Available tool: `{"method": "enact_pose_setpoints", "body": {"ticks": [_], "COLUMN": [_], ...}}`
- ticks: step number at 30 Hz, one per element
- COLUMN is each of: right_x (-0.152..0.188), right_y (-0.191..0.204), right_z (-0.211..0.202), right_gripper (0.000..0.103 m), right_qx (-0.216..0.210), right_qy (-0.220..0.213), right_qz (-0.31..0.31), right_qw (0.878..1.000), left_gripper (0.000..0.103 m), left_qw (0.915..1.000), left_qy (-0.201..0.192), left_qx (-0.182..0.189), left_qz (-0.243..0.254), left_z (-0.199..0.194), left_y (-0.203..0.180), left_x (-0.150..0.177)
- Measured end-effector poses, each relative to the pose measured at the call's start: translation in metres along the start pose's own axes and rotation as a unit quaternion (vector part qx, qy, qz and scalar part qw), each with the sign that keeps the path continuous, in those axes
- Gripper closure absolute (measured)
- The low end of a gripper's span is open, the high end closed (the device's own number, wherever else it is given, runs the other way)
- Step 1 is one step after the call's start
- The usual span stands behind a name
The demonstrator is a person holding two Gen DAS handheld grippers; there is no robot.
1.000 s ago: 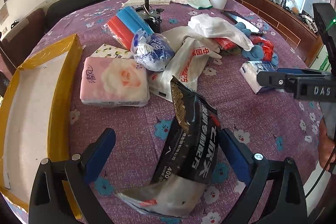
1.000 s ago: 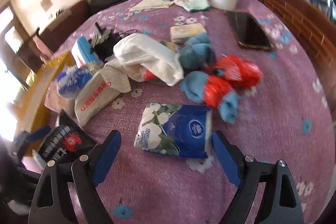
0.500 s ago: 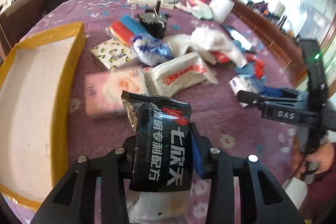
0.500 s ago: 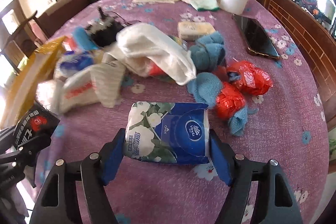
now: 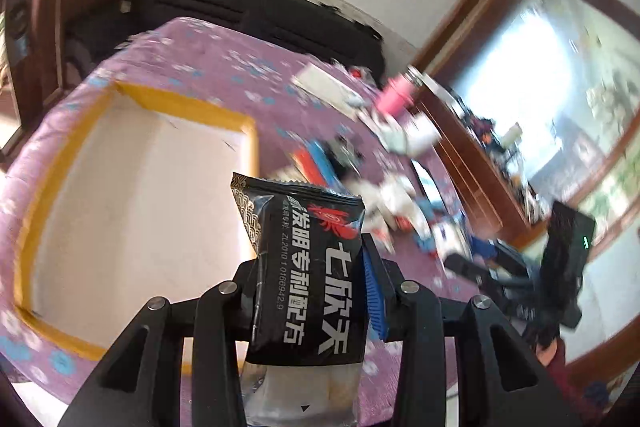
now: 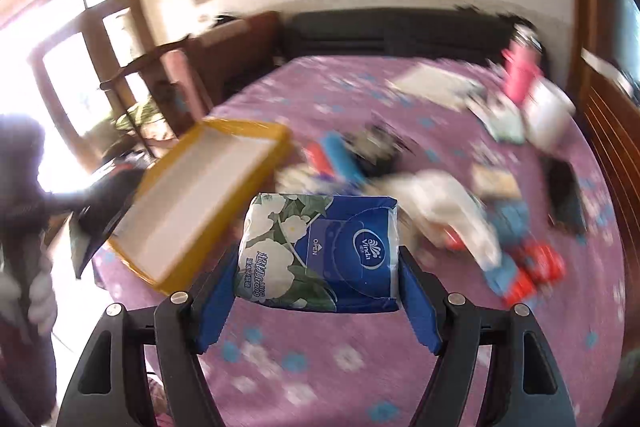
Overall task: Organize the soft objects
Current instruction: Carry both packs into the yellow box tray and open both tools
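Observation:
My left gripper (image 5: pixel 310 291) is shut on a black packet (image 5: pixel 308 267) with white and red print, held up above the table beside the yellow-rimmed box (image 5: pixel 132 187). My right gripper (image 6: pixel 320 291) is shut on a blue and white Vinda tissue pack (image 6: pixel 320 251), lifted off the purple tablecloth (image 6: pixel 360 359). The yellow-rimmed box also shows in the right wrist view (image 6: pixel 200 195), to the left of the pack. Both views are blurred by motion.
A heap of soft things lies mid-table: white bags (image 6: pixel 444 203), blue cloths and red bags (image 6: pixel 528 267), blue and red packs (image 6: pixel 332 155). A pink bottle (image 6: pixel 520 75) and a white tub (image 6: pixel 548 111) stand at the far right. A phone (image 6: pixel 564 195) lies near the right edge.
Both grippers have risen off the table with their packs and swung left toward the yellow box. The views have tilted up to show more of the room.

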State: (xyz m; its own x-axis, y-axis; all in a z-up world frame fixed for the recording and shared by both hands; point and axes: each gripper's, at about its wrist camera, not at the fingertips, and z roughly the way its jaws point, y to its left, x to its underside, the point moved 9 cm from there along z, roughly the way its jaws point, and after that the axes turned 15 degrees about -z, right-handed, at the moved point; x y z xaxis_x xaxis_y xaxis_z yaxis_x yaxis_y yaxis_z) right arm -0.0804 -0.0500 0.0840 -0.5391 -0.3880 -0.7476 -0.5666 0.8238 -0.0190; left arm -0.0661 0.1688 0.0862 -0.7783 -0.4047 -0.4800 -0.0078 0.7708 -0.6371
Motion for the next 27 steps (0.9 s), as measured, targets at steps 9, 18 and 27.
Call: {"method": "enact_pose_setpoints", "body": {"ticks": [9,18,27], "right_x": [-0.088,-0.116,-0.118], "right_y": [0.069,0.091,0.087], "right_z": [0.095,0.206,0.259], "right_gripper": [0.024,0.024,0.017], "right_qx": [-0.017,-0.016,0.002], "right_qy": [0.005,0.063,0.089], "right_qz": [-0.11,-0.175,-0.205], "right_qw": [0.994,0.982,0.975], "left_gripper": [0.065,0.065,0.04], "left_qw": [0.996,0.9885,0.9842], "left_qy": [0.009,0.043,0.037], "left_qx": [-0.041,-0.057,-0.066], "left_qz": [-0.078,-0.133,-0.16], "left_z": [0.056,0.131,0.144], "left_y": [0.066,0.117,0.141], "left_x": [-0.096,-0.124,-0.131]}}
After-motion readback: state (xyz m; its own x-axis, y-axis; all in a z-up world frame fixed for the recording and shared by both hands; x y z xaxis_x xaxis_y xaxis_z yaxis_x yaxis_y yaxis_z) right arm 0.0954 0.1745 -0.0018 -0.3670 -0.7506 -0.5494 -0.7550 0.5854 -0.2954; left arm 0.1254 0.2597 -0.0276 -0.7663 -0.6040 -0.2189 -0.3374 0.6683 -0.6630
